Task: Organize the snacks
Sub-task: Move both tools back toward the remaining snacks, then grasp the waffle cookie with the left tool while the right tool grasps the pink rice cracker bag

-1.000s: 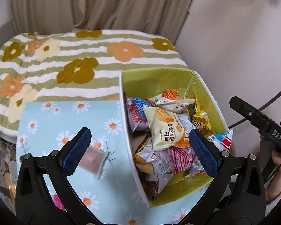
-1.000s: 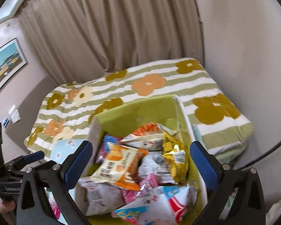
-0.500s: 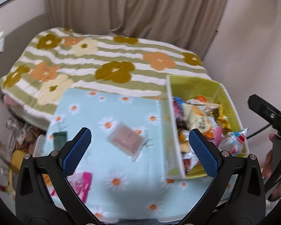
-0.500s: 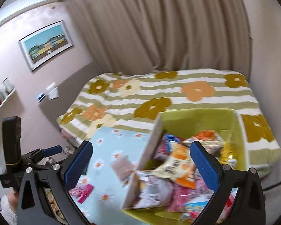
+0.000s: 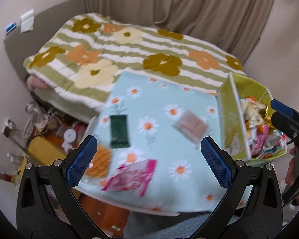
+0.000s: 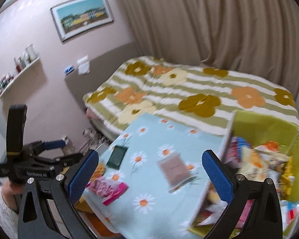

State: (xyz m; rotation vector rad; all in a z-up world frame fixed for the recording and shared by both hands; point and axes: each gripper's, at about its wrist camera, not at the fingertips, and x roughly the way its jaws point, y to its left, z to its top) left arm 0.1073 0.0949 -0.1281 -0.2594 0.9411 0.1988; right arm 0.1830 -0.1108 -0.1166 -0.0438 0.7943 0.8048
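Green bin [image 5: 227,107] full w/ snacks; four packets [image 5: 191,126] on table.

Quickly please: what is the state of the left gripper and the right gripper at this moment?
Left gripper: open, holding nothing.
Right gripper: open, holding nothing.

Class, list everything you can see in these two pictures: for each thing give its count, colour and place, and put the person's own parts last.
Table: one, blue daisy cloth, in front of the bed.
Green bin: one, on the table's right, full of mixed snack packets.
Dark green packet: one, table's left.
Brownish packet: one, near the bin.
Pink packet: one, table's near edge.
Orange snack: one, table's left corner.
Bed: one, green-striped floral cover.
Framed picture: one, wall.
Left gripper: open, empty.
Right gripper: open, empty.
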